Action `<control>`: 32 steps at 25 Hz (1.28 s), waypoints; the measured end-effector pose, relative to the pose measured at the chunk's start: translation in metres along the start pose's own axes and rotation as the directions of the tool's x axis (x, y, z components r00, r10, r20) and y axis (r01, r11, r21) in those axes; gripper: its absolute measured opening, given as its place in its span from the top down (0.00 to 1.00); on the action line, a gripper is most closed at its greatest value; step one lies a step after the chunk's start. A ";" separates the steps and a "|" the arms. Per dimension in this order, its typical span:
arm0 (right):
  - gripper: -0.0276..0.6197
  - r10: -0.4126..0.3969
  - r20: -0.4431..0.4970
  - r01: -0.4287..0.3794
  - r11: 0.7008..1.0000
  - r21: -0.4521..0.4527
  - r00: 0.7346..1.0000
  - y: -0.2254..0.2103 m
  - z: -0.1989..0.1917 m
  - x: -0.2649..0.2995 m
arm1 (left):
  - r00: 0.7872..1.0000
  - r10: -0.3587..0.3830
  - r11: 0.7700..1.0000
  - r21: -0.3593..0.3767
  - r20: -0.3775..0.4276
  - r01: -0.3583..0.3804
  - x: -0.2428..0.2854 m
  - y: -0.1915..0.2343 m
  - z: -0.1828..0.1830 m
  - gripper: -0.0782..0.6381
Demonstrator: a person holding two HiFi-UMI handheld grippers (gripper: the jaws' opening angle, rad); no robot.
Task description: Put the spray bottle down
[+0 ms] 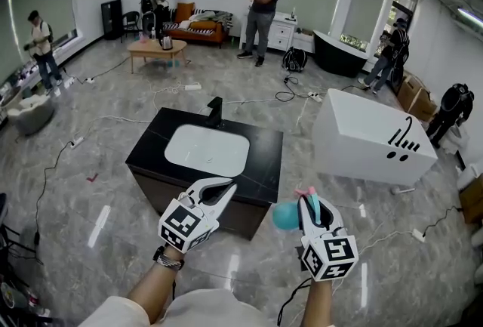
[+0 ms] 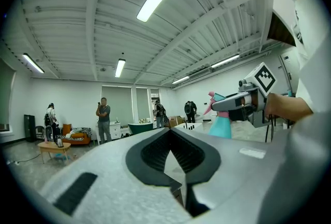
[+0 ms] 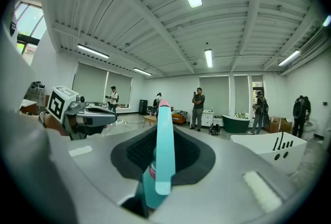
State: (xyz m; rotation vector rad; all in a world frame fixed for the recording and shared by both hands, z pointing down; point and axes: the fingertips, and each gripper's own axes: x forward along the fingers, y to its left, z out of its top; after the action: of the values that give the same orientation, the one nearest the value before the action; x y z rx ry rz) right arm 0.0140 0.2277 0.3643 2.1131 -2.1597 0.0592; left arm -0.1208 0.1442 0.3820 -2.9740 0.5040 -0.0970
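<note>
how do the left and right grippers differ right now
The right gripper is shut on the spray bottle; the left gripper holds nothing, fingers together. In the head view the left gripper overlaps the near edge of the counter; the right gripper shows against floor. Both are white.

The spray bottle [image 1: 285, 217] was up in the air, clamped at the neck between the fingers of the right gripper [image 1: 309, 203]. It had a teal body, a pink collar and a pink nozzle tip [image 2: 211, 95], and its long teal trigger [image 3: 164, 150] ran up between the fingers. Seen from the left gripper view it hung roughly upright, body below the fingers, near the front of the black sink cabinet [image 1: 266, 161].
</note>
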 end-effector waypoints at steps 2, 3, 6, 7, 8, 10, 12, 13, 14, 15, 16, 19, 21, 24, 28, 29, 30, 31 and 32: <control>0.84 0.005 -0.003 -0.005 1.000 0.002 1.000 -0.005 -0.004 -0.001 | 1.000 0.005 1.000 0.001 0.001 -0.005 0.002 -0.006 0.000 0.89; 0.84 0.008 -0.006 -0.008 1.000 0.004 1.000 -0.007 -0.006 0.000 | 1.000 0.007 1.000 0.001 0.000 -0.007 0.003 -0.008 -0.001 0.89; 0.84 0.018 -0.009 -0.018 1.000 0.010 1.000 -0.012 -0.010 0.005 | 1.000 0.010 1.000 0.000 -0.018 -0.010 0.007 -0.011 -0.008 0.89; 0.84 0.021 -0.008 -0.021 1.000 0.012 1.000 -0.014 -0.011 0.007 | 1.000 0.012 1.000 0.000 -0.023 -0.012 0.010 -0.010 -0.009 0.89; 0.84 0.024 -0.007 -0.024 1.000 0.012 1.000 -0.016 -0.011 0.008 | 1.000 0.015 1.000 0.001 -0.026 -0.015 0.012 -0.009 -0.010 0.89; 0.84 0.028 -0.006 -0.028 1.000 0.013 1.000 -0.021 -0.013 0.013 | 1.000 0.021 1.000 0.004 -0.021 -0.021 0.019 -0.006 -0.008 0.89; 0.84 0.028 -0.010 -0.027 0.999 0.019 1.000 -0.030 -0.017 0.019 | 1.000 0.023 1.000 0.005 -0.019 -0.022 0.029 -0.003 -0.009 0.89; 0.84 0.026 -0.013 -0.026 0.999 0.022 1.000 -0.035 -0.019 0.022 | 1.000 0.021 1.000 0.005 -0.020 -0.021 0.034 -0.002 -0.010 0.89; 0.84 0.025 -0.015 -0.024 0.999 0.025 1.000 -0.040 -0.020 0.027 | 1.000 0.019 1.000 0.005 -0.022 -0.019 0.039 0.000 -0.012 0.89; 0.84 0.024 -0.016 -0.023 0.999 0.027 1.000 -0.044 -0.021 0.032 | 1.000 0.017 1.000 0.005 -0.023 -0.017 0.045 0.003 -0.013 0.89; 0.84 0.023 -0.016 -0.023 0.999 0.028 1.000 -0.047 -0.022 0.039 | 1.000 0.017 1.000 0.004 -0.024 -0.017 0.050 0.007 -0.015 0.89; 0.84 0.025 -0.015 -0.025 0.999 0.027 1.000 -0.056 -0.022 0.060 | 0.999 0.019 1.000 -0.002 -0.028 -0.019 0.066 0.024 -0.022 0.89; 0.84 0.028 -0.015 -0.028 0.999 0.023 0.999 -0.064 -0.020 0.075 | 0.999 0.021 1.000 -0.006 -0.029 -0.021 0.079 0.036 -0.025 0.89; 0.84 0.030 -0.012 -0.030 0.999 0.012 0.999 -0.077 -0.018 0.099 | 1.000 0.021 1.000 -0.005 -0.017 -0.021 0.102 0.057 -0.024 0.89; 0.84 0.028 -0.012 -0.028 1.000 0.015 1.000 -0.094 -0.015 0.131 | 1.000 0.016 1.000 -0.015 -0.017 -0.017 0.130 0.083 -0.029 0.89; 0.84 0.027 -0.011 -0.027 1.000 0.016 1.000 -0.098 -0.014 0.139 | 1.000 0.013 1.000 -0.016 -0.015 -0.014 0.137 0.090 -0.029 0.89; 0.84 0.026 -0.010 -0.026 1.000 0.017 1.000 -0.102 -0.012 0.147 | 1.000 0.010 1.000 -0.017 -0.014 -0.011 0.143 0.096 -0.029 0.89; 0.84 0.025 -0.007 -0.024 1.000 0.017 1.000 -0.105 -0.011 0.154 | 1.000 0.008 1.000 -0.017 -0.012 -0.008 0.150 0.103 -0.029 0.89; 0.84 0.023 -0.004 -0.022 1.000 0.017 1.000 -0.108 -0.009 0.161 | 1.000 0.006 1.000 -0.016 -0.010 -0.006 0.155 0.109 -0.029 0.89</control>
State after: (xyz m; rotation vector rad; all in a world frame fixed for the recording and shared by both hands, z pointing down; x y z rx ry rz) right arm 0.1193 0.0657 0.3859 2.0955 -2.1882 0.0841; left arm -0.0120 -0.0126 0.4028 -2.9889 0.5178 -0.1080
